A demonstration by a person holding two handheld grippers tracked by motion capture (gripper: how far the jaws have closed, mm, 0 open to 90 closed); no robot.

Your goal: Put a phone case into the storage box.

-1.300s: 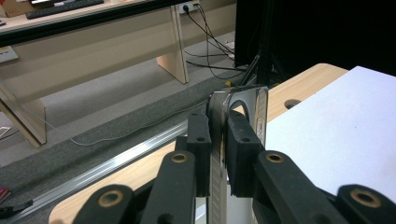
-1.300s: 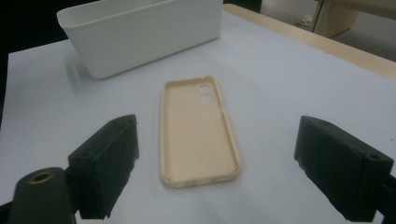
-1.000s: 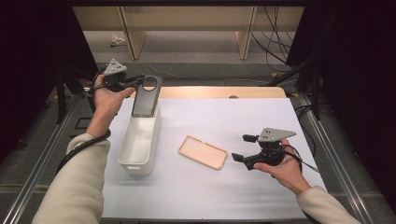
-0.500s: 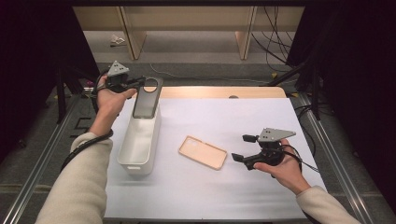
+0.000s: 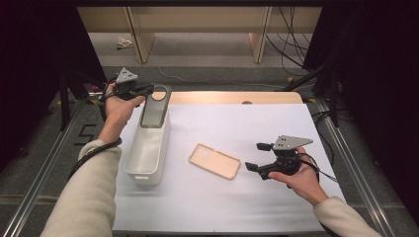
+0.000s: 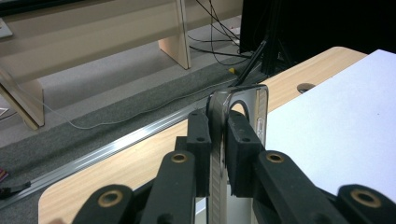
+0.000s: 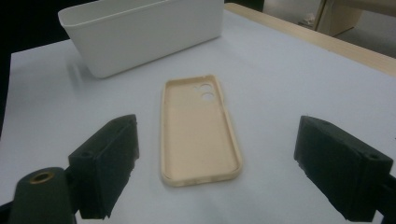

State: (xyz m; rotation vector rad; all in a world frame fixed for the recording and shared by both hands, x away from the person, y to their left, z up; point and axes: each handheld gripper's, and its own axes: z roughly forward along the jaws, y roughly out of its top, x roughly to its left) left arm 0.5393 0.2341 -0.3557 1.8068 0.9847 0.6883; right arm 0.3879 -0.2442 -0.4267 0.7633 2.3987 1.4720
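The left gripper (image 5: pixel 148 91) is clamped on the rim of a grey case (image 5: pixel 155 106), held over the far end of the white bin (image 5: pixel 146 154). At 4 o'clock from the bin, the right gripper (image 5: pixel 257 157) hovers with jaws wide apart and empty, a beige case (image 5: pixel 215 161) lying flat just at its 9 o'clock.

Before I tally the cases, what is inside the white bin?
The dark phone case, clamped by the left gripper, dips into the white bin. Its visible interior looks bare; the floor beneath the case is hidden.
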